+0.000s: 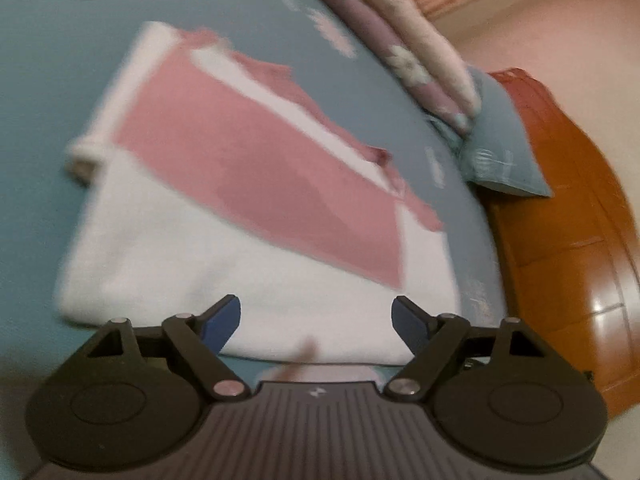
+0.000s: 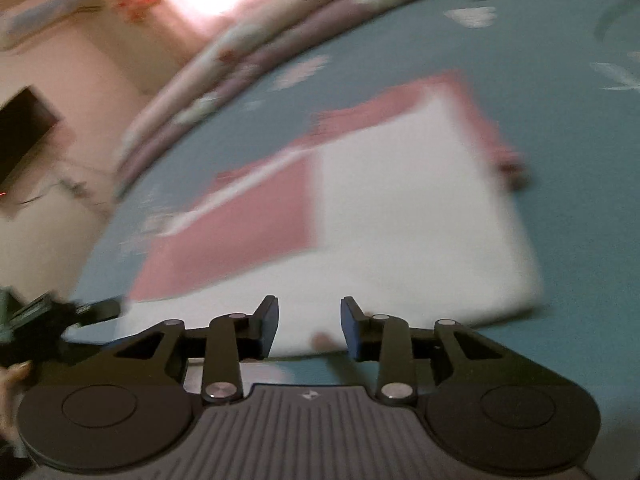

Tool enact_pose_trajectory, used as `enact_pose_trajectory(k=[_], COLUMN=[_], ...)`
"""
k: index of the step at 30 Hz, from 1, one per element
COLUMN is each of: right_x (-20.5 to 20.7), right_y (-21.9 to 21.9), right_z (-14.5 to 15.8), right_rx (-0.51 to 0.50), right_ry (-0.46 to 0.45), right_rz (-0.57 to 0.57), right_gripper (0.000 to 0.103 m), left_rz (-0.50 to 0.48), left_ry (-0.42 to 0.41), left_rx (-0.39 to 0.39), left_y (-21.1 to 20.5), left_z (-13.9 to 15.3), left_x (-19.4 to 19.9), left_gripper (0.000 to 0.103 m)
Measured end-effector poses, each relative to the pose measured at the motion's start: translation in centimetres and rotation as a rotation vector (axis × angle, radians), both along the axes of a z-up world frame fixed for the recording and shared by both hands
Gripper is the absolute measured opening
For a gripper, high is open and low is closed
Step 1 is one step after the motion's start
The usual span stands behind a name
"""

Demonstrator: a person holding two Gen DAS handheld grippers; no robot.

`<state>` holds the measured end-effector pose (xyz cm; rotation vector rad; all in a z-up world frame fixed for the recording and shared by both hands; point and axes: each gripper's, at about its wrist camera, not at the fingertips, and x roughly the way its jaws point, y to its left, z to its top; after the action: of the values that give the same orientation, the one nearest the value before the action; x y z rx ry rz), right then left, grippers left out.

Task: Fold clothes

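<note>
Left wrist view first, far left: my bedsheet, blue w/ white flowers, carries the garment, a pink-and-white top folded into a rough rectangle across centre frame. A rolled cuff pokes out at its left edge, prob. a sleeve tucked in so the stack stays compact. My left gripper sits bottom centre, jaws well apart, nothing between them, hovering over the near white hem; I read that as empty, either freshly let go or lining up another grab. Right of the garment: the quilt bunched along the upper edge, a pillow, then the wooden bed frame at far right.

Right wrist view, left edge: a sliver of the other tool and a fingertip, lower left. TV dark on the wall. Centre: same garment, blurred, white panel nearest. My right gripper at bottom centre, jaws partly apart, no cloth pinched, the hem just beyond the pads. The fold looks mostly done to me; edges may need squaring.
</note>
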<state>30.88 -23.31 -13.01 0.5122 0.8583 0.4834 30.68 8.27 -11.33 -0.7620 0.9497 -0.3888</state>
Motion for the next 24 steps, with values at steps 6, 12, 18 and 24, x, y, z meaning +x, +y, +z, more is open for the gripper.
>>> enact_pose_trajectory(k=[6, 12, 18, 24], right_x=[0.7, -0.8, -1.3, -1.4], right_y=[5.2, 0.8, -5.2, -10.1], right_z=[-2.3, -2.1, -0.7, -2.7], right_rx=[0.039, 0.04, 0.096, 0.187], right_ry=[0.018, 0.058, 0.018, 0.109], right_rz=[0.049, 0.029, -0.105, -0.223], right_gripper=[0.039, 0.04, 0.054, 0.048], left_rz=[-0.06, -0.011, -0.031, -0.027], left_ry=[0.007, 0.036, -0.01, 0.011], left_rx=[-0.048, -0.027, 0.063, 0.109], left_y=[-3.4, -0.6, -1.1, -1.7], left_z=[-1.6, -2.6, -0.3, -0.4], left_x=[1.6, 0.9, 0.4, 0.0], left_gripper=[0.083, 0.082, 0.086, 0.086])
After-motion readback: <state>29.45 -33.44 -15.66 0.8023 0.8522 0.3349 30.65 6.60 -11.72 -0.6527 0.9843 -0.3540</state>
